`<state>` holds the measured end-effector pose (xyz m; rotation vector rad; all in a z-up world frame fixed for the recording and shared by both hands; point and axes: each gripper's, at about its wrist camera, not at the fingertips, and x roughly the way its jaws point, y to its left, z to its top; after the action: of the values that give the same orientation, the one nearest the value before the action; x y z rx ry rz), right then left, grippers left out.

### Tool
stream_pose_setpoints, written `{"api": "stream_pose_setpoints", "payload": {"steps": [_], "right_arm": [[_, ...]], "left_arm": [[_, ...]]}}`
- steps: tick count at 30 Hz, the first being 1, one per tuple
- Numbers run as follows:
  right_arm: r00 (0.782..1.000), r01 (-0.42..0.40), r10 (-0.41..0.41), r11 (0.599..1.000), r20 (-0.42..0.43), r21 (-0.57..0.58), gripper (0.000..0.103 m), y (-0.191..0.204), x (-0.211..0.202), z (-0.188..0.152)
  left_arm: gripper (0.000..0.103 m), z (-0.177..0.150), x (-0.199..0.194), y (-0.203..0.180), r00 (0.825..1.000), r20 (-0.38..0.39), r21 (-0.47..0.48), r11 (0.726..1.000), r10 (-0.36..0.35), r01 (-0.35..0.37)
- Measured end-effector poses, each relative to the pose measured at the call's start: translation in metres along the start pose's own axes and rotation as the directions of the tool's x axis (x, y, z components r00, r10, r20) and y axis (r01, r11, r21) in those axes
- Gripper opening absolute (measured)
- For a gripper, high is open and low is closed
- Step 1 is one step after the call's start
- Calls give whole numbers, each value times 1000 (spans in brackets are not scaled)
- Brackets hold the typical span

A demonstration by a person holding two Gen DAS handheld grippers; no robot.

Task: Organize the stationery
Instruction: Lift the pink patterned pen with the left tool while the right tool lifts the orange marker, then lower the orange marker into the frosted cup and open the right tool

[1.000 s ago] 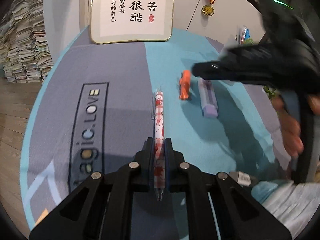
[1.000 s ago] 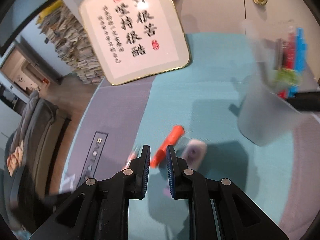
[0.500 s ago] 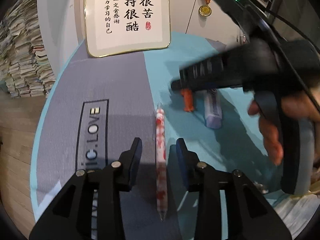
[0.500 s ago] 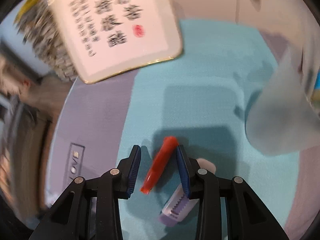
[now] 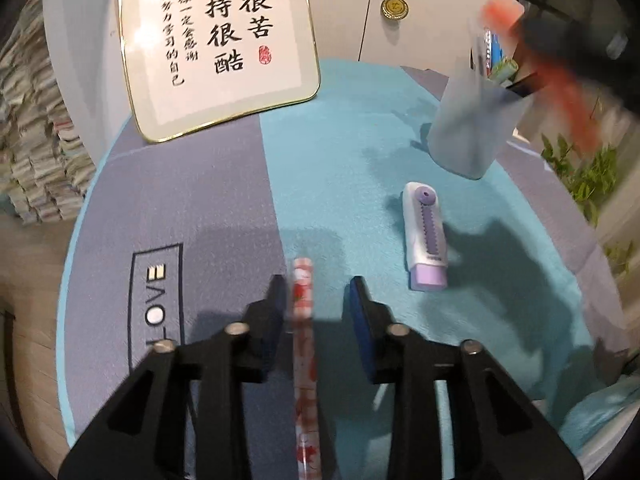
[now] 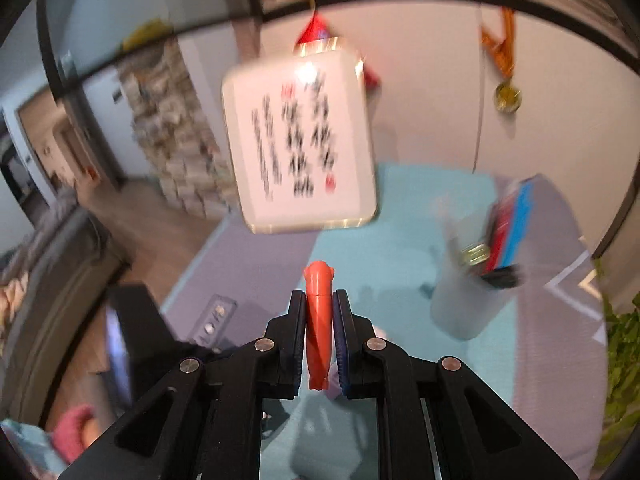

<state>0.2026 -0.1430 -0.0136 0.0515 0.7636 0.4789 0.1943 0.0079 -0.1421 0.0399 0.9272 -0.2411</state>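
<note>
Stationery is lying spread over a round teal and grey mat (image 5: 340,140), and two pieces of it are being dealt with at once. An orange marker (image 6: 318,320) is sitting clamped between the pads of the right gripper (image 6: 319,294), whose jaws have just been closing on it; they are standing narrow, pressing on both sides of the barrel, with its rounded end poking out beyond the tips. It is hanging in the air above the mat, up near a frosted pen cup (image 5: 472,128) that is already holding a few pens. From the left wrist view it is showing only as an orange blur.

Down on the mat, a red-and-white patterned pen (image 5: 304,344) is lying between the fingers of the left gripper (image 5: 317,282). Those jaws have just been closing in too, yet they are standing apart, the pen close against one finger and clear of the other. A white and purple eraser holder (image 5: 426,236) is lying flat between the pen and the cup, apart from both. A framed calligraphy plaque (image 5: 220,40) is leaning at the mat's far edge.
</note>
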Motion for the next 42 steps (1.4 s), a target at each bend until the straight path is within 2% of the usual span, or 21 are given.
{"api": "stream_pose_setpoints", "payload": {"steps": [1,4,8,15,17,20,27,34,42], "right_arm": [[1000,1,-1,1000,22,9,14,-2,-8,2],[995,24,-30,998,96,61,14,-23,-36,13],[990,46,-64,989,126,139,14,-53,-45,18],[977,67,-110,972,184,225,14,-87,-52,33],[971,95,-143,966,189,242,14,-96,-44,37],[971,99,-150,959,184,264,14,-107,-34,39],[978,116,-158,955,138,273,14,-116,4,33],[969,152,-198,949,146,278,14,-123,12,28],[976,135,-177,948,125,287,14,-127,19,21]], "left_arm": [[11,0,0,0,1000,-1,3,1000,10,-10],[11,-1,-8,5,1000,-1,-37,999,-26,26],[11,1,-36,5,996,80,-38,998,-37,40],[11,7,-88,11,968,231,-93,989,-94,118],[11,9,-98,9,958,269,-100,986,-100,131],[11,12,-106,6,946,303,-94,985,-111,145],[11,16,-107,-1,946,308,-77,989,-100,129],[11,18,-101,-6,953,290,-68,991,-90,115],[11,21,-102,-16,953,299,-49,997,-49,66]]}}
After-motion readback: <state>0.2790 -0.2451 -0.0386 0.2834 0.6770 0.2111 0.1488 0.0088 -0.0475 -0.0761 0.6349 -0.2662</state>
